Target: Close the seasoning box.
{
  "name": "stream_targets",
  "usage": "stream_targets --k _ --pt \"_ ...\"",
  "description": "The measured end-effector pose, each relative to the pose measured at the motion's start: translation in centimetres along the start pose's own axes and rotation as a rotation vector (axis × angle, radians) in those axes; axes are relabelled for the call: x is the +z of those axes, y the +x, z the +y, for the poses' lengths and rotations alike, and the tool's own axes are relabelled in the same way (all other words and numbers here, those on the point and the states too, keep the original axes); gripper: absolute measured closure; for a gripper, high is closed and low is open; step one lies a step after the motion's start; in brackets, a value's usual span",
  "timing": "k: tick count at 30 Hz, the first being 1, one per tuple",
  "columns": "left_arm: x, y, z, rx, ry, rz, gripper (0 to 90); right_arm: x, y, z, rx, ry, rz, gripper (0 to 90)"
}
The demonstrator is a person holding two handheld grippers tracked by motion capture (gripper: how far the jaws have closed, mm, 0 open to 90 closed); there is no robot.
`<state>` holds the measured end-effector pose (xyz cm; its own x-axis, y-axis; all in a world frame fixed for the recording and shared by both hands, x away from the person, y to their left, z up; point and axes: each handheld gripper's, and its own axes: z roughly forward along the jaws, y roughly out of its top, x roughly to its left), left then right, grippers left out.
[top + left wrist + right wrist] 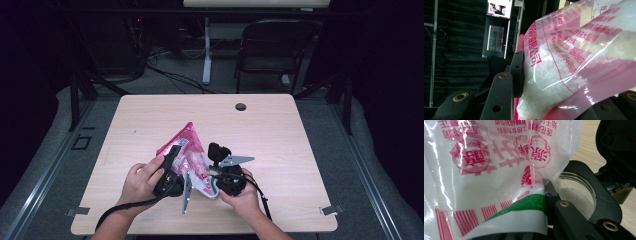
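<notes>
Two bare forearms, two black handheld grippers

The left gripper (170, 170), near left on the table, has a rounded matte black body, long black jaws and a thin grey metal plate below it; a black cable trails from it toward the near edge. The right gripper (223, 167), near right, has the same black body, topped by a grey three-cornered plate, with a black cable looping back past the wrist. Up close, its black jaw links carry brass-coloured rivets and small round holes. No sleeves reach the wrists.
</notes>
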<state>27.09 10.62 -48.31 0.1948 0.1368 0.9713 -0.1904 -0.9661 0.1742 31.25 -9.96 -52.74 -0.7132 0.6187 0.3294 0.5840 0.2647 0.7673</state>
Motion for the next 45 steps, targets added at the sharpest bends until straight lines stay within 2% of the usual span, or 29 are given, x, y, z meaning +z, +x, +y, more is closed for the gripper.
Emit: stream_targets --k 27,45 --pt "-0.01 0.05 -0.07 -0.001 0.0 -0.002 67.2 -0.03 0.03 0.0 0.0 -0.001 0.005 89.8" --pt "0.24 0.06 -0.57 -0.035 0.002 -0.032 68.7 -0.23 -0.04 0.0 -0.001 0.001 -0.003 89.7"
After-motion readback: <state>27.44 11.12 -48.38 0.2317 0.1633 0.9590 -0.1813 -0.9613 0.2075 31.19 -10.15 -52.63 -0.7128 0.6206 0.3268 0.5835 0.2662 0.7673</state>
